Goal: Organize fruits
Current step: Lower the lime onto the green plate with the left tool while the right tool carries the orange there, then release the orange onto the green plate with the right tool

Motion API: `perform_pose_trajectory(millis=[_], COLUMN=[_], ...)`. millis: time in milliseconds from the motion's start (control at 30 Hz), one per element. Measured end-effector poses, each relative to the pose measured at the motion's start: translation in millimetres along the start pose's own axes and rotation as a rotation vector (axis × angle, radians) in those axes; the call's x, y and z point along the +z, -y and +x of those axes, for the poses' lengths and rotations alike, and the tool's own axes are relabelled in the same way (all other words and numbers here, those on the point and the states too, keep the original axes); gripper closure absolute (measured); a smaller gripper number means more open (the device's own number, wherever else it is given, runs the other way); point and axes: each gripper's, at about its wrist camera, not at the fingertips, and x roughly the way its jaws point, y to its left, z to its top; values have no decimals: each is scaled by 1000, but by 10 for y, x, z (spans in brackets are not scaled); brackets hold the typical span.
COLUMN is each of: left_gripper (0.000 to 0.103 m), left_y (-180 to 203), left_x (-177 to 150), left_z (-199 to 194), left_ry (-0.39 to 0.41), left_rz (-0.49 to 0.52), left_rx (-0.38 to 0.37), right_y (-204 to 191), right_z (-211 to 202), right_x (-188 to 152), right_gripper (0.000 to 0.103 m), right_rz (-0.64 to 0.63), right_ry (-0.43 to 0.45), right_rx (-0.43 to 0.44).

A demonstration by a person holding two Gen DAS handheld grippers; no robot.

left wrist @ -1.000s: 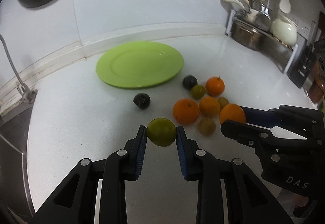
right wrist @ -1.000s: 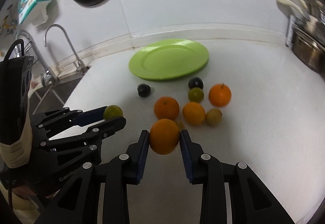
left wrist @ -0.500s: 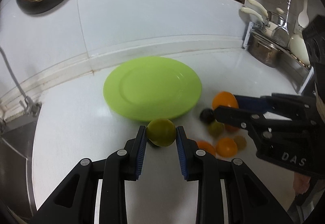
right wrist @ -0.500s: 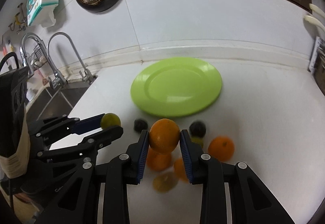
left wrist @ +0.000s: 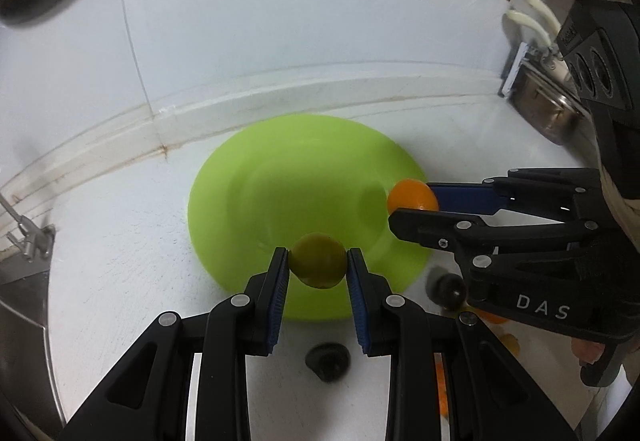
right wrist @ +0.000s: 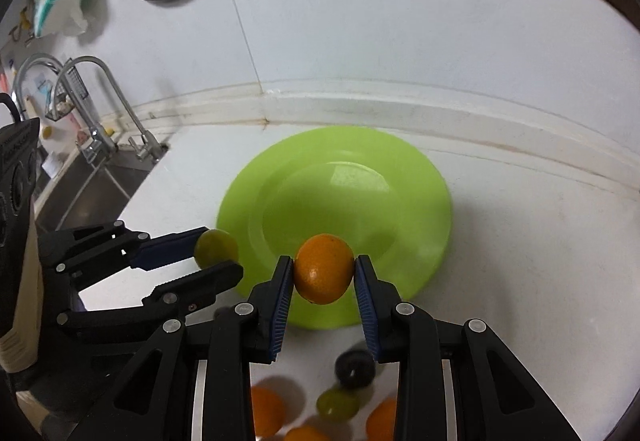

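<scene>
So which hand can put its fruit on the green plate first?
Probably the right gripper. Its orange sits in front of the green plate's middle, while the left gripper's green fruit hangs near the plate's front rim. It's close, since both are shut on fruit.

Both cameras sit on the grippers, looking steeply down and forward from close above the counter point(left wrist: 120, 241) towards the far wall. Each frames the green plate point(left wrist: 256, 197) centrally; the left view catches the right gripper point(left wrist: 412, 207), and the right view the left gripper point(right wrist: 218, 251).
</scene>
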Motion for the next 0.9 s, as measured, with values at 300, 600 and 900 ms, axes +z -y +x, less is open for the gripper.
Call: perform_pose_trajectory(millis=[300, 600, 900], left_gripper=[74, 74, 62], left_y=[-69, -97, -93], left_x=[20, 2, 20], left_z=[353, 442, 286], left_ry=[-90, -109, -71], left_rz=[-19, -17, -31], left_rx=[-5, -4, 19], right_y=[178, 221, 189], right_z=[362, 527, 472], right_x=[20, -8, -17], right_gripper=[71, 71, 70], right_rz=[25, 22, 14], right_ry=[-83, -119, -90], right_rx=[-5, -6, -11])
